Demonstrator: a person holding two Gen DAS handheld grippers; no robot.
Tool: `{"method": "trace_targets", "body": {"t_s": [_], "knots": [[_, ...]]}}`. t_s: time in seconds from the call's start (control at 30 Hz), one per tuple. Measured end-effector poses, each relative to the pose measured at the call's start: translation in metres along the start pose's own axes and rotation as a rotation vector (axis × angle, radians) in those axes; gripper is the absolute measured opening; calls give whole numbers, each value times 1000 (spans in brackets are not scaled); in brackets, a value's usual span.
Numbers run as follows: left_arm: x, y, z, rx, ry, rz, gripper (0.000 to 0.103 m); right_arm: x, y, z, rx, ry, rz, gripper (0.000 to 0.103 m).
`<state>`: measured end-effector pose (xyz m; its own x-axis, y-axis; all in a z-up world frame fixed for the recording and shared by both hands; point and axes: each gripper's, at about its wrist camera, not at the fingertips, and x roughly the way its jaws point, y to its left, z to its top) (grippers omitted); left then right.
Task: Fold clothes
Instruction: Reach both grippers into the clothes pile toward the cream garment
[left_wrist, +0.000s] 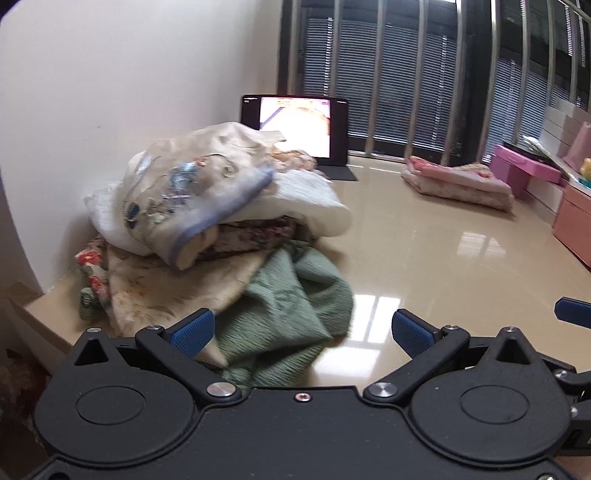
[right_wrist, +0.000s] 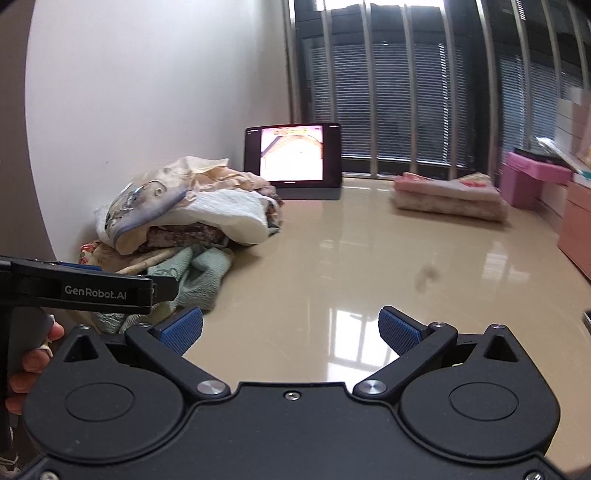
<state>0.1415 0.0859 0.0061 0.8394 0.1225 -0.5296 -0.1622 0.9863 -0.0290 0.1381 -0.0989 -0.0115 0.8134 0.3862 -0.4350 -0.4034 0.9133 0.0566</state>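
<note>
Left claw (left_wrist: 302, 332), jaws spread and empty, hangs just above the near edge of the pile (left_wrist: 207, 236); right claw (right_wrist: 291, 328), likewise spread and empty, hangs over bare floor (right_wrist: 369, 266) to the pile's right. The pile sits on the floor against the wall (left_wrist: 110, 74), left of the tablet (right_wrist: 293, 155).

Handling (a judgement): the cloth is soft, limp and light, will sag and drag its neighbours; best pinched at a free edge or corner, one layer only. The green piece (left_wrist: 291, 310), nearest the left claw, offers such an edge.

Appearance: crumpled layers, unfolded. Cream piece with blue trim (left_wrist: 184, 192) on top, white ribbed one (left_wrist: 314, 199) beneath, floral prints lower. A folded stack (left_wrist: 458, 181) lies well apart.
</note>
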Motion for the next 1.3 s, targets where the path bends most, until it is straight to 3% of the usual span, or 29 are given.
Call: {"method": "trace_targets", "body": {"t_s": [0.23,0.43,0.57,0.77,0.9,1.07,1.3], "knots": [[11,37,9,-76,-23,98,103,34,32,23,-149,-46,37,103],[13,78,14,-157,-32,214,103,76,79,44,-437,-123,74,102],[14,101,10,-184,-5,281,103,113,109,54,-594,-151,107,96],[11,123,2,-206,25,320,103,150,144,51,-884,-265,62,93],[9,121,2,-177,27,306,103,159,156,51,-1014,-320,59,86],[15,105,12,-127,-10,281,103,155,152,67,-990,-382,92,74],[24,87,40,-144,-122,282,103,148,138,96,-913,-403,160,73]]}}
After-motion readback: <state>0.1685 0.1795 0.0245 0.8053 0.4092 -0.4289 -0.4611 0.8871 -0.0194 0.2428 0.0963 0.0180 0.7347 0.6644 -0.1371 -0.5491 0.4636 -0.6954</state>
